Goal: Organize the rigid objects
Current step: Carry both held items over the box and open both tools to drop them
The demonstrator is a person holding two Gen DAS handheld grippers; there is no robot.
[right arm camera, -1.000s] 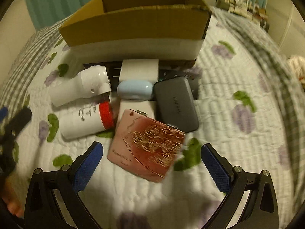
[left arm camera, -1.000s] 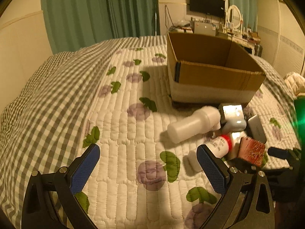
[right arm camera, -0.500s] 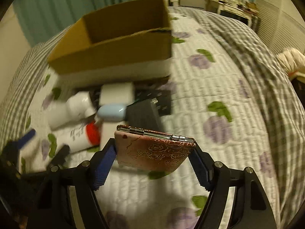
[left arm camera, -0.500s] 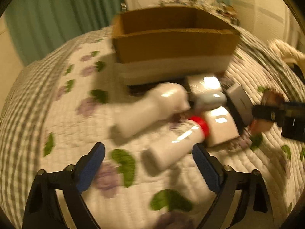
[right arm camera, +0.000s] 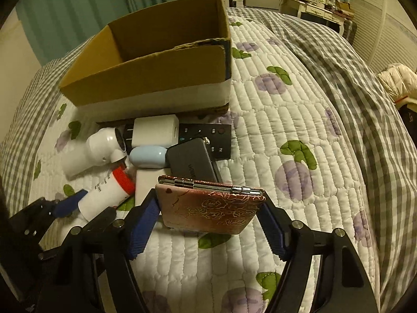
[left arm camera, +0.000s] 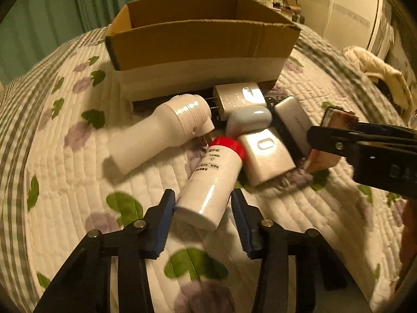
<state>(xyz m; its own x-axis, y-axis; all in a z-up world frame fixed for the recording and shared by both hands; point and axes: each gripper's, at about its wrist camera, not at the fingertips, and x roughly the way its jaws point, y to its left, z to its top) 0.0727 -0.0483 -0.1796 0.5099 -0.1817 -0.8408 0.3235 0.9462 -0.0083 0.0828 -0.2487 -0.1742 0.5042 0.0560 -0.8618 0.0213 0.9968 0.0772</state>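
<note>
My left gripper (left arm camera: 202,210) is shut on the base of a white bottle with a red cap (left arm camera: 211,180) that lies on the quilt. My right gripper (right arm camera: 211,208) is shut on a pink rose-patterned case (right arm camera: 211,208) and holds it above the quilt; the case also shows in the left wrist view (left arm camera: 331,138). An open cardboard box (left arm camera: 200,39) stands behind the pile. In the pile lie a large white bottle (left arm camera: 159,135), a white charger (left arm camera: 239,97), a pale blue case (left arm camera: 249,121), a white block (left arm camera: 265,154), a grey power bank (right arm camera: 192,163) and a black remote (right arm camera: 208,134).
The bed has a white quilt with purple flowers (right arm camera: 294,180) and a grey checked blanket (right arm camera: 359,78) to the right. Green curtains (left arm camera: 52,18) hang behind. A cream jacket (left arm camera: 375,70) lies at the far right. A desk with clutter (right arm camera: 312,2) stands at the back.
My left gripper moved in to the red-capped bottle and shut on its base. My right gripper shut on the pink case and lifted it off the pile.
</note>
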